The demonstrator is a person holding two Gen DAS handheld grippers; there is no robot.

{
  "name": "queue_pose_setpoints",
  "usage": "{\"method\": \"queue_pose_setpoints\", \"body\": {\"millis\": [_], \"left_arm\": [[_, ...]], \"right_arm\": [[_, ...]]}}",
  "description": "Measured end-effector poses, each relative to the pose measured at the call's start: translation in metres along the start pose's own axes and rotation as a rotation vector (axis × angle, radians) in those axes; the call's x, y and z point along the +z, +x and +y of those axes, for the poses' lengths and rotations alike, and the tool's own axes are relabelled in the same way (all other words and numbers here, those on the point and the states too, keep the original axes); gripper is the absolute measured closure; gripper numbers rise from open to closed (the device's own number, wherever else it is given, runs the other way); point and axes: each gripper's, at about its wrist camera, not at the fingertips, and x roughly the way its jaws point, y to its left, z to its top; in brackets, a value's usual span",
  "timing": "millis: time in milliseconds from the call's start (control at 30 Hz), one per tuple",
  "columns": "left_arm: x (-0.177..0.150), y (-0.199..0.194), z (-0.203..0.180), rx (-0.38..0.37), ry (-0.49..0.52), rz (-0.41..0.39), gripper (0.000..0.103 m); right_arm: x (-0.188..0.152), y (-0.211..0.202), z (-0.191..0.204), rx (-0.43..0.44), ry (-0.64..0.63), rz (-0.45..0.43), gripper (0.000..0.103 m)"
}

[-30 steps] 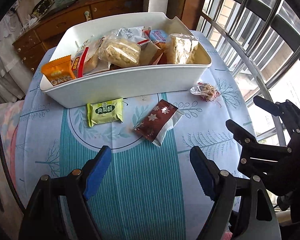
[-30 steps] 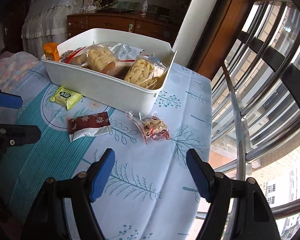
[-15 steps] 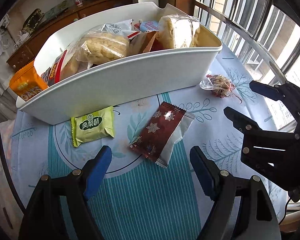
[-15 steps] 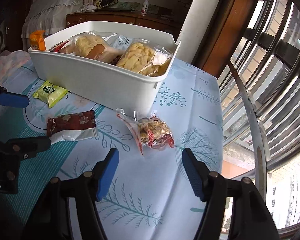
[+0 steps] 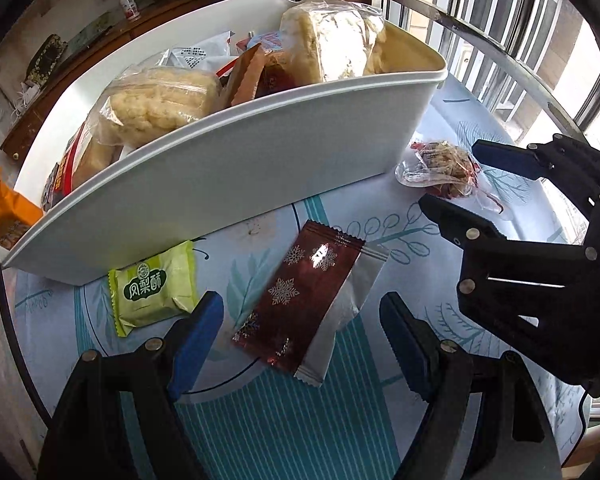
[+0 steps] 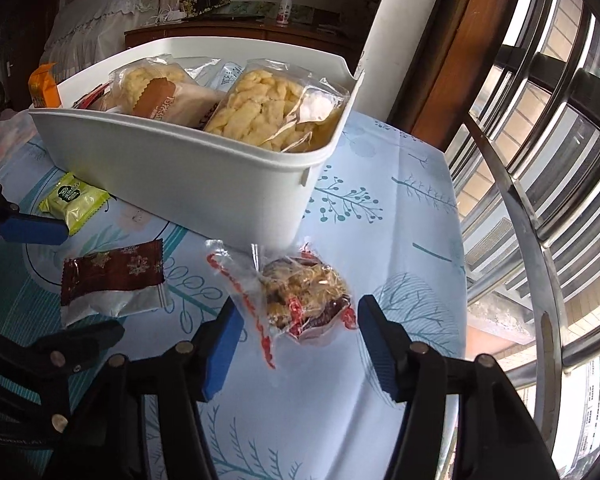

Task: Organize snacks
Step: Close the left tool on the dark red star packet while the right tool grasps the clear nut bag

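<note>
A white bin (image 5: 236,168) holds several snack bags and stands on the table; it also shows in the right wrist view (image 6: 188,176). In front of it lie a green packet (image 5: 152,286), a dark red snowflake packet (image 5: 304,296) and a clear bag of mixed snack (image 5: 440,168). My left gripper (image 5: 302,340) is open, its fingers on either side of the red packet's near end. My right gripper (image 6: 296,338) is open around the near end of the clear bag (image 6: 300,300). The right gripper (image 5: 456,180) also shows in the left wrist view.
The round table with a blue leaf-print cloth (image 6: 400,208) stands beside a window with metal railings (image 6: 540,184). A wooden dresser (image 6: 236,32) with a small bottle stands behind the bin. An orange packet (image 5: 4,216) sticks up at the bin's left end.
Both grippers have moved forward and down. The left now straddles the red packet; the right now straddles the clear bag. Both stay open.
</note>
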Motion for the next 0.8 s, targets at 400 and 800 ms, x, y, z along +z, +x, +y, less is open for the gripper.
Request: {"method": "queue_pose_setpoints", "body": {"millis": [400,800], "left_arm": [[0.010,0.021,-0.012,-0.043,0.008,0.031,0.026],[0.006,0.010,-0.004,-0.060,-0.009,0.023,0.059]], "right_arm": [[0.006,0.017,-0.014,0.021,0.030,0.008,0.057],[0.006,0.012,-0.019,0.062,0.053,0.003,0.058]]}}
